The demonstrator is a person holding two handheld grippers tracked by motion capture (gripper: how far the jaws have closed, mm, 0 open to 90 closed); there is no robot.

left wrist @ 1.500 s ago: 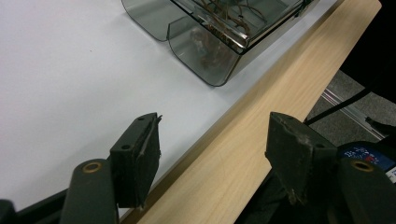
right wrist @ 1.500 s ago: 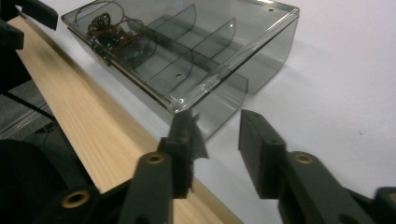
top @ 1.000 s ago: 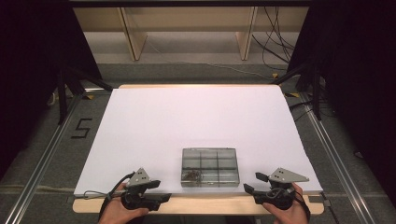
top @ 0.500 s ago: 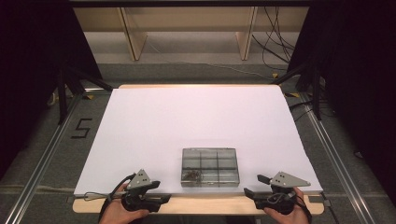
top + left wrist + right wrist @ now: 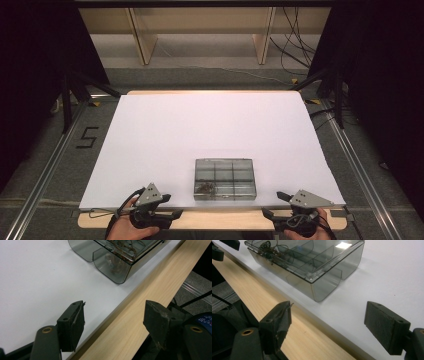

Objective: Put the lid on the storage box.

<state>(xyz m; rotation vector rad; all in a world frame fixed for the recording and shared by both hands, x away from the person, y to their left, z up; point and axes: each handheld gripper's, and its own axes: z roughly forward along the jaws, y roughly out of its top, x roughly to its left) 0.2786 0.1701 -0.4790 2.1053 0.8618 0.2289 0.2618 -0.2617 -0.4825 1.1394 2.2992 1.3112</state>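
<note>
Work looks barely begun: our left gripper [image 5: 170, 214] and right gripper [image 5: 272, 204], its jaws just widened, gape empty beside the shut compartment box [image 5: 224, 178] near the table's [image 5: 200, 125] front edge.

Compartment box [image 5: 224, 179] on table [image 5: 210, 125] near front edge, between hand-held grippers.

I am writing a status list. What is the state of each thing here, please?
Box: lid closed, flat on the white sheet, small parts in one compartment.
Left gripper: open, empty.
Right gripper: open, empty, jaws just opened wider.
</note>
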